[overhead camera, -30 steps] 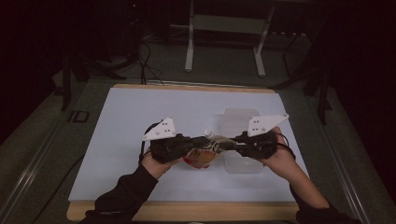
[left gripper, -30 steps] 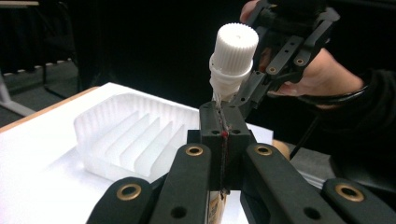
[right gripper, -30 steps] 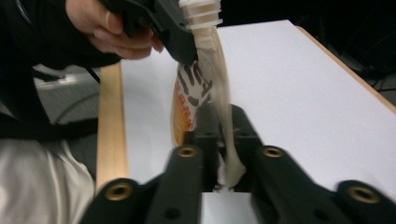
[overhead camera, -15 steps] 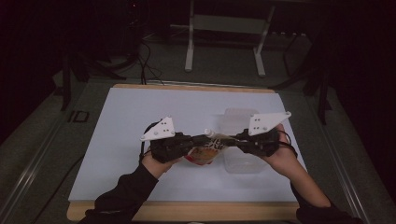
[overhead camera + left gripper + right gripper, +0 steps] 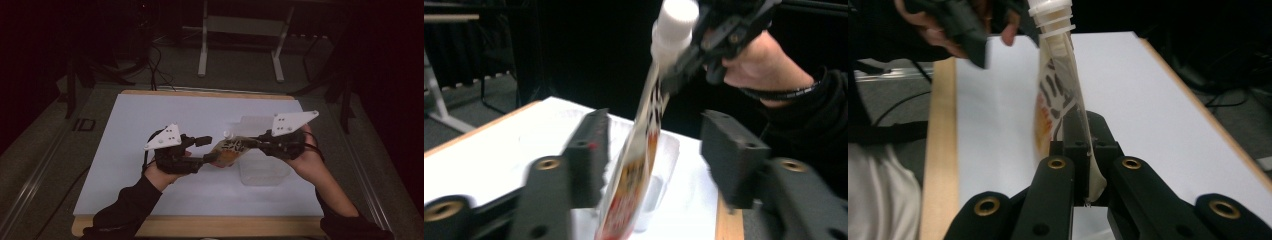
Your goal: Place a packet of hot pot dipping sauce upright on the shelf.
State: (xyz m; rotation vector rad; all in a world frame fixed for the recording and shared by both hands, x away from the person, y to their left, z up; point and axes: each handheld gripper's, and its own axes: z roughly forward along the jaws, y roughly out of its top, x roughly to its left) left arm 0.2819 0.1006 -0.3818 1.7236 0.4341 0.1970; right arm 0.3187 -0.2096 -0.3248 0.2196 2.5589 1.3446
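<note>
A flat spouted pouch (image 5: 231, 149) with orange and black print and a white cap (image 5: 676, 20) hangs tilted over the white mat. My right gripper (image 5: 251, 145) is shut on it; in the right gripper view the two jaws (image 5: 1080, 137) pinch the pouch's (image 5: 1058, 85) lower edge. My left gripper (image 5: 209, 151) has just been opening. In the left gripper view its jaws (image 5: 659, 160) stand apart with the pouch (image 5: 644, 145) between them, close to the left pad (image 5: 589, 150) and well clear of the right one.
A clear plastic container (image 5: 265, 172) sits on the mat under my right hand, and a second clear piece (image 5: 255, 124) lies behind it. The white mat (image 5: 150, 120) covers a wooden table. Table legs and cables stand on the dark floor beyond.
The left gripper's jaws have opened off the pouch, which they pinched before. The right gripper has lifted slightly with the pouch still in it.
</note>
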